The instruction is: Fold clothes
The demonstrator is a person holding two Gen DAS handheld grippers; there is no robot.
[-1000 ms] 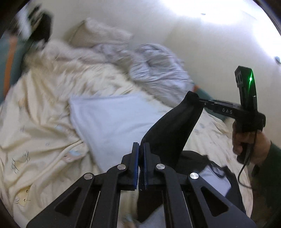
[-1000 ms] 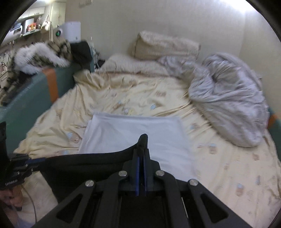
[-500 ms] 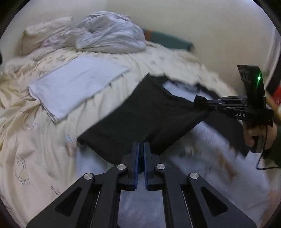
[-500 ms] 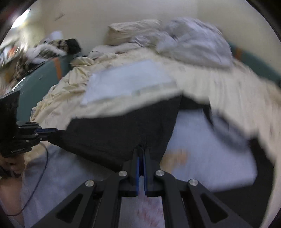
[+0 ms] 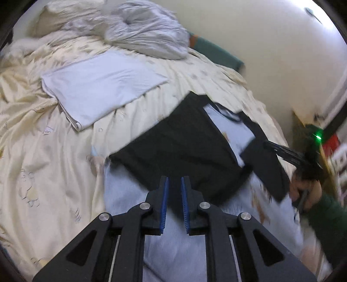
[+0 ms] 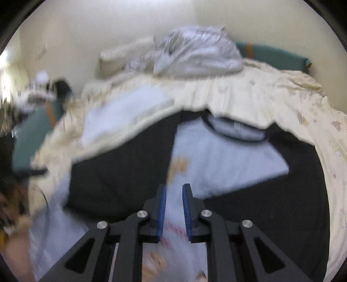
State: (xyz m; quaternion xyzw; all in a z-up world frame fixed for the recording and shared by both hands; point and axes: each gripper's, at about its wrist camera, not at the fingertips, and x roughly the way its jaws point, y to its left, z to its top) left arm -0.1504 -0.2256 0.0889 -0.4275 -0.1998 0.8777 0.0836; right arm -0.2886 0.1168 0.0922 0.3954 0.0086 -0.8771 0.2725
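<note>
A shirt with a pale blue body (image 5: 229, 128) (image 6: 227, 156) and black sleeves lies flat on the bed. One black sleeve (image 5: 184, 149) (image 6: 121, 164) is folded across the body. My left gripper (image 5: 173, 184) hovers over the sleeve's near edge; its jaws are opening, with dark cloth showing in the narrow gap but not pinched. My right gripper (image 6: 174, 191) (image 5: 269, 145) sits over the pale body, jaws opening, nothing between the pads. The left gripper (image 6: 36, 172) is a blur at that view's left edge.
A folded white garment (image 5: 102, 86) (image 6: 125, 108) lies farther up the cream sheet (image 5: 43, 151). A crumpled grey duvet (image 5: 147, 32) and a pillow (image 5: 65, 13) sit by the wall. A green padded bed edge (image 5: 216, 54) (image 6: 32, 138) borders the mattress. A hand (image 5: 305, 191) grips the right tool.
The black sleeve, held up and stretched between both shut grippers, was swung over and now lies on the shirt. Both pairs of jaws have parted and let it go.
</note>
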